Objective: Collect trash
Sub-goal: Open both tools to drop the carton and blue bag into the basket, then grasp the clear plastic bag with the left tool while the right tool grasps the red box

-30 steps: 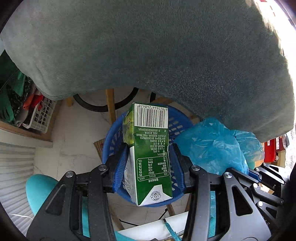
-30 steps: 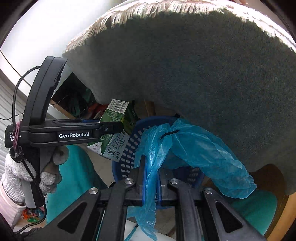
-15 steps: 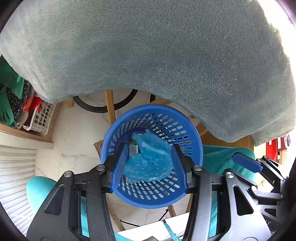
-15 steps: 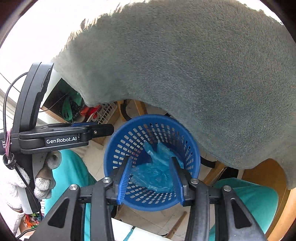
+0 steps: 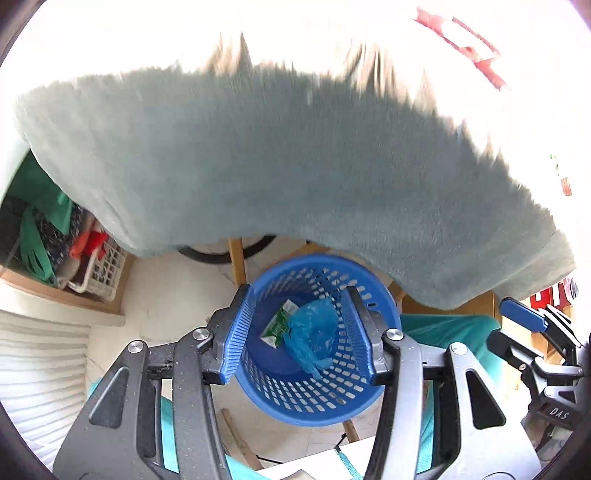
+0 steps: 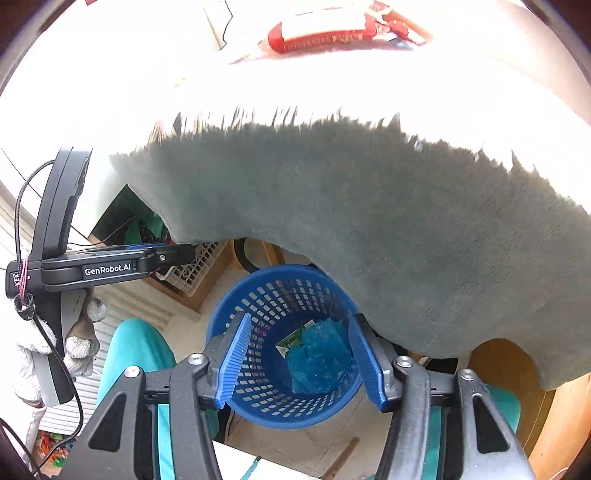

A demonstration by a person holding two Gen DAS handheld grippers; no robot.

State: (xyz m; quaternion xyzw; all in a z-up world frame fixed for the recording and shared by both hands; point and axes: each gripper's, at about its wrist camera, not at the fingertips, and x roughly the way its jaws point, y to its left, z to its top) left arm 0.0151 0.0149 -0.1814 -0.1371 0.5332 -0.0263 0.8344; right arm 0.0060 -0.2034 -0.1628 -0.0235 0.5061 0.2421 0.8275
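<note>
A blue perforated basket (image 5: 317,402) stands on the floor below the table edge. Inside it lie a green and white carton (image 5: 277,325) and a crumpled blue plastic bag (image 5: 314,338). My left gripper (image 5: 297,334) is open and empty, high above the basket. The right wrist view shows the basket (image 6: 266,398), the carton (image 6: 293,339) and the bag (image 6: 317,360) too. My right gripper (image 6: 301,363) is open and empty above the basket. The left gripper (image 6: 162,256) shows from the side at the left of that view.
A grey-green fringed cloth (image 5: 295,166) hangs over the table edge above the basket. A red packet (image 6: 321,31) lies on the bright tabletop. A teal chair seat (image 6: 136,354) stands beside the basket. A shelf with a white crate (image 5: 99,273) is at the left.
The left gripper let go of the carton and the right gripper let go of the blue bag; both lie in the basket. Both grippers have risen and now stand open.
</note>
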